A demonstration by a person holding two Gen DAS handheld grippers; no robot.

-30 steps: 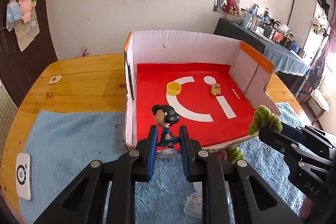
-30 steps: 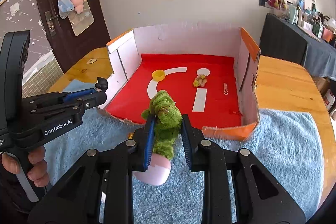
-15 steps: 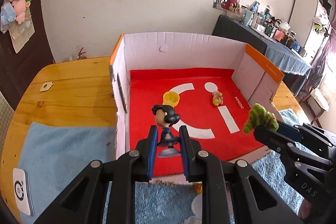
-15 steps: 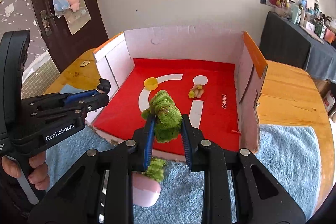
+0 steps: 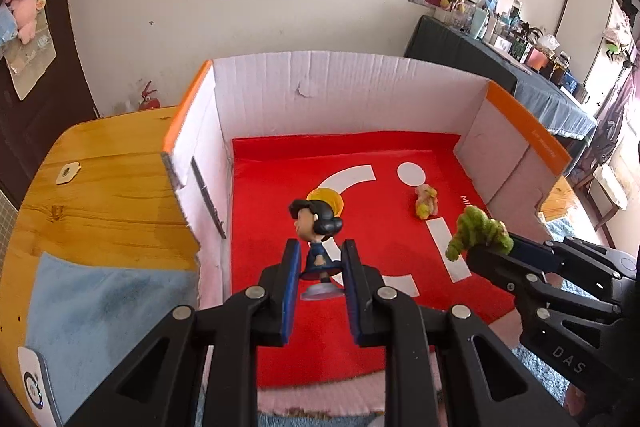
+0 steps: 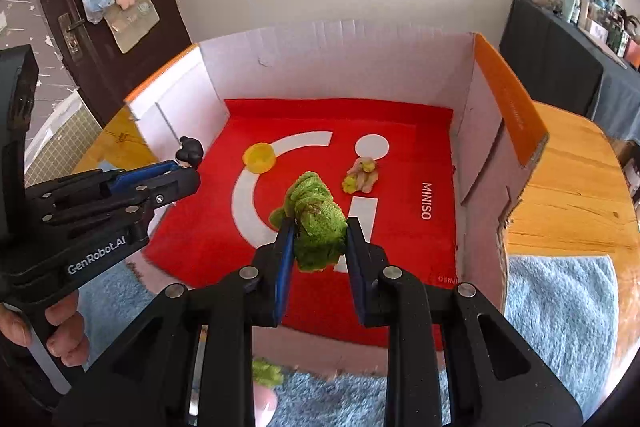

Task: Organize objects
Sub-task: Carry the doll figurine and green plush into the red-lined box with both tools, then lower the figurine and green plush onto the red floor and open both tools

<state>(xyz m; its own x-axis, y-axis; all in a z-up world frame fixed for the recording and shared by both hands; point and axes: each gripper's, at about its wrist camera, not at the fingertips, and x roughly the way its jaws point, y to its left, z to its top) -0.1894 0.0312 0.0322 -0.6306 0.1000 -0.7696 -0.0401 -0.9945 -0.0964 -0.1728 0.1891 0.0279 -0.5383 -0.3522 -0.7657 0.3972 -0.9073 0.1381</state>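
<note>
My left gripper (image 5: 320, 255) is shut on a small dark-haired figurine (image 5: 318, 227) in a blue dress, held above the red floor of the open cardboard box (image 5: 340, 87). In the right wrist view my right gripper (image 6: 318, 233) is shut on a green plush toy (image 6: 316, 217), also over the red floor (image 6: 404, 239). The same green plush (image 5: 478, 231) shows at the right of the left wrist view, and the figurine's head (image 6: 191, 149) at the left of the right wrist view. A yellow cap (image 6: 259, 157) and a small pink-yellow toy (image 6: 362, 175) lie inside the box.
The box stands on a wooden table (image 5: 100, 195) with a blue fluffy mat (image 6: 556, 311) at its front. A white device (image 5: 34, 383) lies on the mat's left edge. A green scrap (image 6: 266, 373) and a pink object (image 6: 264, 403) lie in front of the box. A hand (image 6: 60, 331) grips the left handle.
Both grippers moved forward from above the blue mat over the box's front edge, carrying the figurine and the green plush; they now hang above the red floor.
</note>
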